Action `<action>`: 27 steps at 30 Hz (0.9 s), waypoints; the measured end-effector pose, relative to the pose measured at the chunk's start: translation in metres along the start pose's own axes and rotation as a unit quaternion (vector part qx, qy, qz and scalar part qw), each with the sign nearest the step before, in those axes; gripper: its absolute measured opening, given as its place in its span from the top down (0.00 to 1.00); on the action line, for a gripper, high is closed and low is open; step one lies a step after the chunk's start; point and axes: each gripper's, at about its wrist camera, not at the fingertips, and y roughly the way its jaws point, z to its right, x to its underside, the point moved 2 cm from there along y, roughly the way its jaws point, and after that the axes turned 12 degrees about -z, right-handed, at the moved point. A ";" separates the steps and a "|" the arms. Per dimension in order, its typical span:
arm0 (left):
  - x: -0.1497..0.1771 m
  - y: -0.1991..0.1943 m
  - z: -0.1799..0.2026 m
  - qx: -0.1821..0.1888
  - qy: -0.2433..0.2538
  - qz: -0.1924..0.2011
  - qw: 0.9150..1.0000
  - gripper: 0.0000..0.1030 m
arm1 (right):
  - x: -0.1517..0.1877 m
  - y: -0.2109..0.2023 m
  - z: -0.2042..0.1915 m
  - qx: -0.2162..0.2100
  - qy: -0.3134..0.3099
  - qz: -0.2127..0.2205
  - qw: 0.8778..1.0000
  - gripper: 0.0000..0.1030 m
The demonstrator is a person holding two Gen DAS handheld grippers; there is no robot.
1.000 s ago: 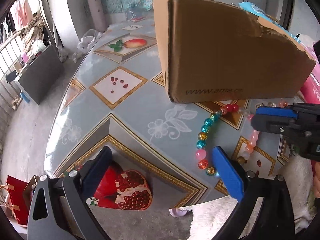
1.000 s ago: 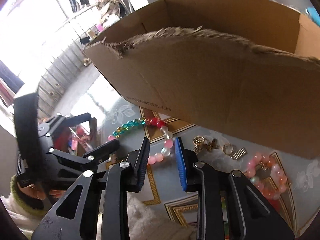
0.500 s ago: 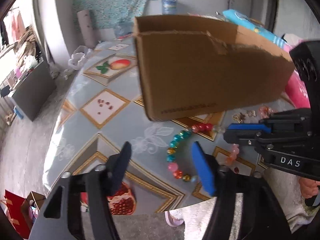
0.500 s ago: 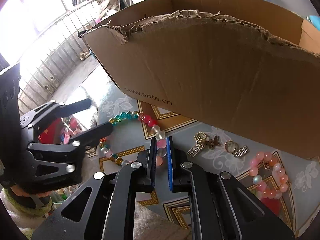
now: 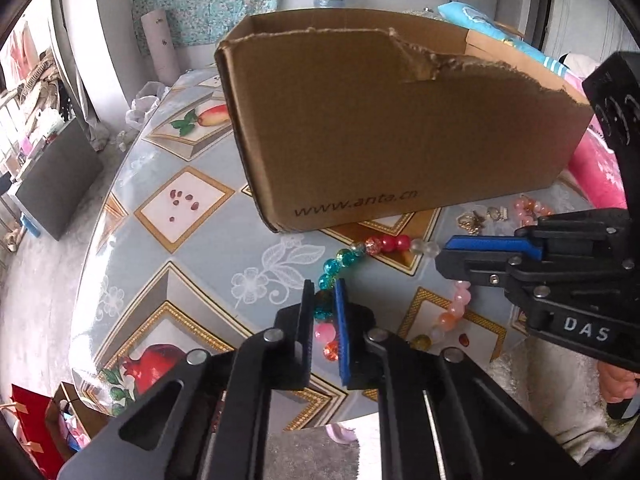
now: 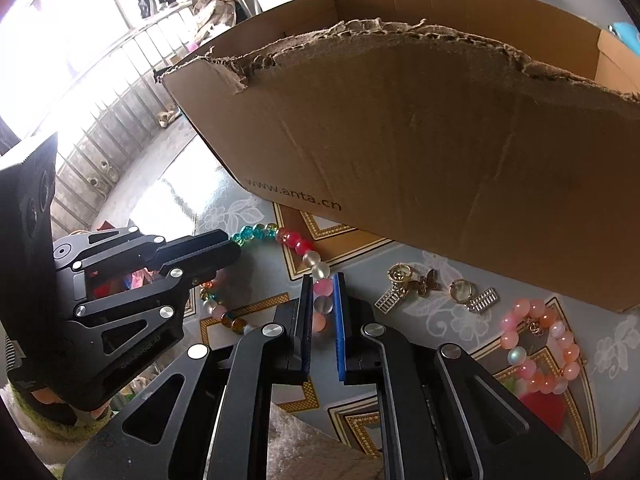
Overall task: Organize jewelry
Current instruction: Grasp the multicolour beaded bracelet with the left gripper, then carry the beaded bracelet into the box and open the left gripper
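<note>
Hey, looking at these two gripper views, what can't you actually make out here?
- Inside of the cardboard box: both views, its near wall hides the contents.
- Beaded necklace: left wrist view, part of the loop hidden behind the left gripper and right gripper.
- Gold charms: right wrist view, too small to identify.

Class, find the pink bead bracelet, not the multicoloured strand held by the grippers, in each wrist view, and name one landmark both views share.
Left wrist view: pink bead bracelet far right, just below the cardboard box.
Right wrist view: pink bead bracelet lower right, on the table.
Shared landmark: the web address printed on the box.
</note>
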 end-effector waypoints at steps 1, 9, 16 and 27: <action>0.001 -0.001 -0.001 0.003 -0.001 0.000 1.000 0.91 | 0.000 -0.001 0.001 -0.001 0.001 0.001 1.000 0.93; -0.002 -0.019 0.007 0.006 -0.003 0.011 1.000 0.91 | 0.007 -0.016 0.008 -0.014 0.007 0.018 1.000 0.93; -0.002 -0.051 0.017 0.006 0.002 0.035 0.999 0.91 | 0.018 -0.045 0.011 -0.029 0.001 0.048 0.998 0.93; -0.037 -0.149 0.035 0.030 0.034 0.136 0.990 0.91 | 0.010 -0.140 0.006 -0.044 -0.057 0.141 0.987 0.93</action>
